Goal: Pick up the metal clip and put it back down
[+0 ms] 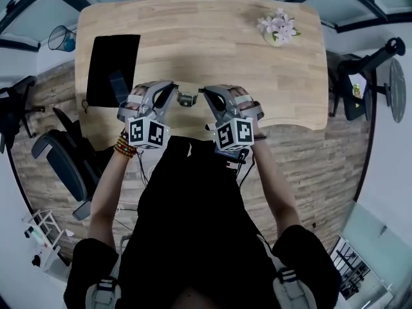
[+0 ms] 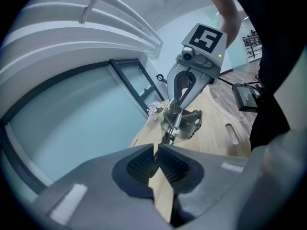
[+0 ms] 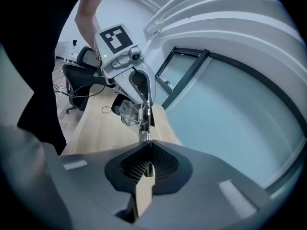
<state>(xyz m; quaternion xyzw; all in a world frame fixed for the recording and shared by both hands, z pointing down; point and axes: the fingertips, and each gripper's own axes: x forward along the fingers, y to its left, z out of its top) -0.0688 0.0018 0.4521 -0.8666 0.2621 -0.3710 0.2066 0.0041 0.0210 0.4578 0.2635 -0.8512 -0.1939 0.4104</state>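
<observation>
1. We find the metal clip (image 1: 187, 98) at the middle of the near edge of the counter (image 1: 212, 44), right between our two tools.
2. Its long axis runs left to right, roughly along that near edge, with one end pointing at each tool.
3. The left tool (image 2: 156, 156) has its jaws drawn together. One end of the clip reaches in between their tips, so we judge it pinched there.
4. The right tool (image 3: 146, 159) is likewise closed, with a metal end of the clip running straight in between its pads.
5. Neither hand is nearer: each tool meets the clip head-on from its own side, the left from the left and the right from the right.
6. We cannot tell whether the clip rests on the wood or hangs just above it. From the left gripper view we judge it slightly raised.
7. Putting it down calls for both tools to lower together and keep that left-right axis level. If one jaw lets go first, the clip may swing on the other.
8. Our count is one metal clip and two tools.
9. There is also one pot of flowers (image 1: 278, 28) toward the far right corner.
10. One black mat (image 1: 112, 63) lies along the left edge, well apart from the clip.
</observation>
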